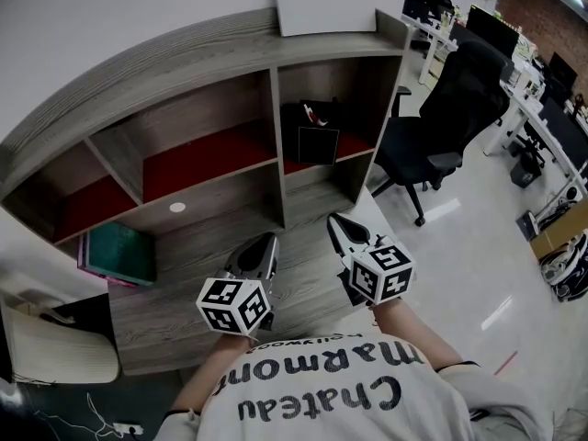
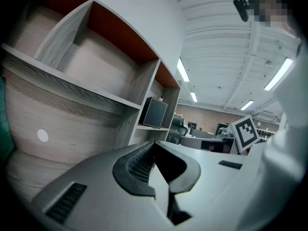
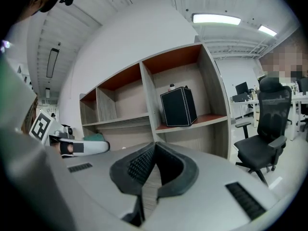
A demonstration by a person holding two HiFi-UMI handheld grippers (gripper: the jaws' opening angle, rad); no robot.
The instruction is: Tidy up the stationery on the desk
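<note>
Shelf (image 1: 165, 58) stands on the back of the desk (image 1: 175, 324), with red-backed compartments. Black office chair (image 1: 450, 108) stands on the floor to the right, apart from the desk. Teal book (image 1: 124, 251) sits at the desk's left end, below the shelf. Black box (image 1: 317, 143) stands upright in the right compartment, with small items poking out of its top. Left gripper (image 1: 267, 239) and right gripper (image 1: 333, 220) are side by side over the desk, pointing at the shelf. Both have their jaws closed together with nothing between them.
</note>
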